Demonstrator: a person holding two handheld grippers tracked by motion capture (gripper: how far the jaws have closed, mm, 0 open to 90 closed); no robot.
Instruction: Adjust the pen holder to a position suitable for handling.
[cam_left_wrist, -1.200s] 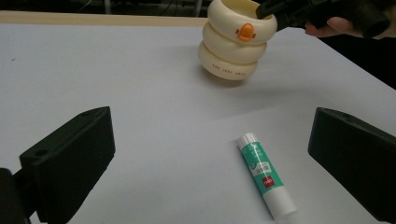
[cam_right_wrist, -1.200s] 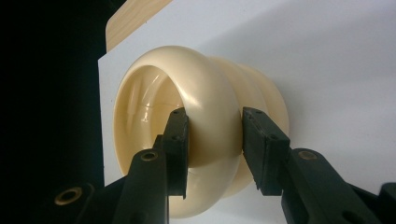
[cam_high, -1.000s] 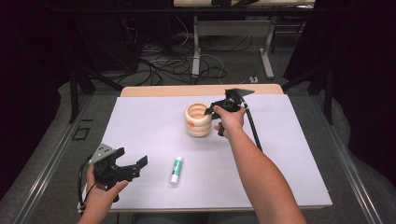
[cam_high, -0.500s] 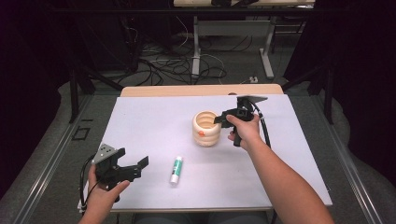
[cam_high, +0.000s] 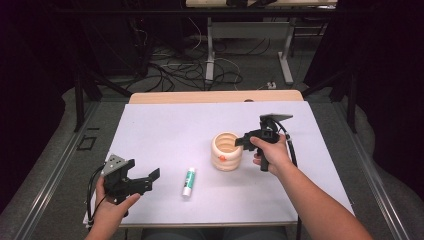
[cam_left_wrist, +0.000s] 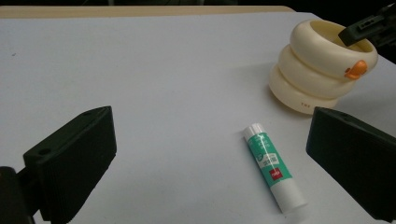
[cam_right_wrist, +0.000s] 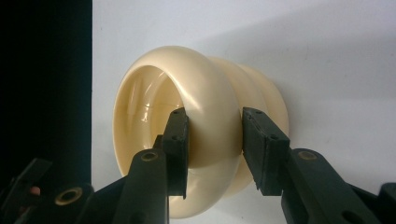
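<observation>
A cream ringed cup (cam_high: 226, 152) with an orange mark stands upright on the white table top (cam_high: 165, 130), right of centre. My right gripper (cam_high: 239, 141) is shut on its rim. In the right gripper view one jaw sits inside the cup (cam_right_wrist: 205, 98) and the other presses its outer wall, with the right gripper (cam_right_wrist: 212, 121) pinching the wall between them. A white and green glue stick (cam_high: 188, 181) lies flat in front of the cup. My left gripper (cam_high: 150, 181) rests open at the front left, aimed at the glue stick (cam_left_wrist: 273, 168) and the cup (cam_left_wrist: 320, 70), holding nothing.
A wooden strip (cam_high: 215, 96) runs along the table's far edge. Beyond it are cables and metal table legs (cam_high: 210, 55) on a dark floor. Bare white surface stretches across the left and far parts of the table.
My right gripper has carried the cup to the right and toward the person, still gripping its rim. The left gripper and the glue stick have stayed put.
</observation>
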